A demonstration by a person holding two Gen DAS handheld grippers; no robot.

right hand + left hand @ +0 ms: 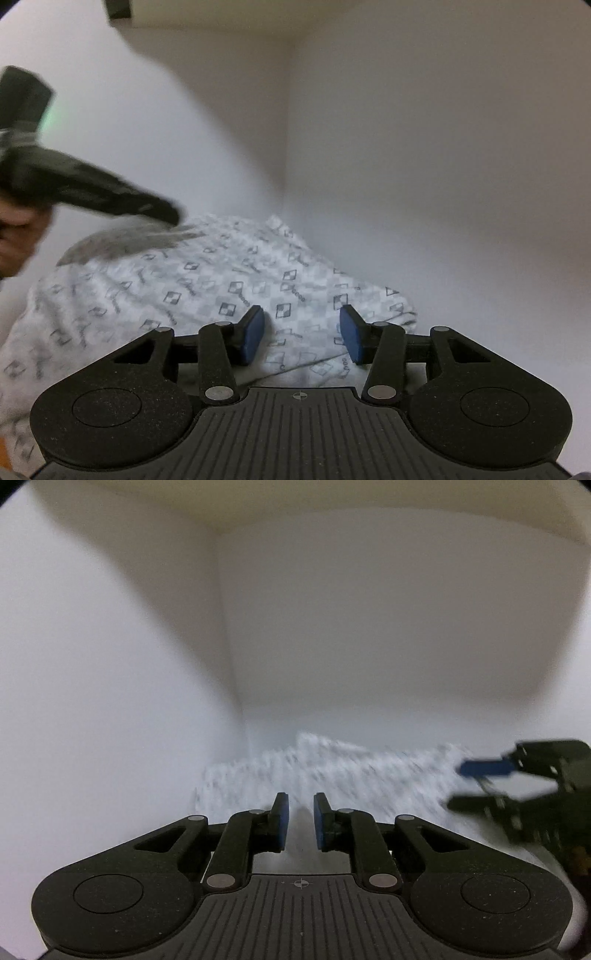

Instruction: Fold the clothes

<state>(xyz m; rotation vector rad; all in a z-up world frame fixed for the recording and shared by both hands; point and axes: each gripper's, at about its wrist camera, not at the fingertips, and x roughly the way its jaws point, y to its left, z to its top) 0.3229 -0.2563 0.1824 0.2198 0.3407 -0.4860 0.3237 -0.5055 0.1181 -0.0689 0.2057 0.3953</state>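
Patterned white cloth point(207, 291), printed with grey checks and small square logos, lies heaped in the lower left and centre of the right wrist view, pushed into the corner where two pale walls point(424, 166) meet. The right gripper point(302, 334) sits low in the frame with its blue pads point(351, 334) spread apart over the near fold of the fabric, pinching nothing. At the left edge of that view the left gripper point(110, 194) sweeps across as a dark, blurred shape above the heap, a hand point(16, 236) behind it. In the left wrist view the left gripper point(300, 821) shows its jaws drawn close with a narrow gap; pale material appears to run between the pads, though motion blur leaves it unclear whether they pinch it. The cloth point(332, 771) smears across the lower centre there, and the right gripper point(476, 786) enters from the right edge, fingers parted.
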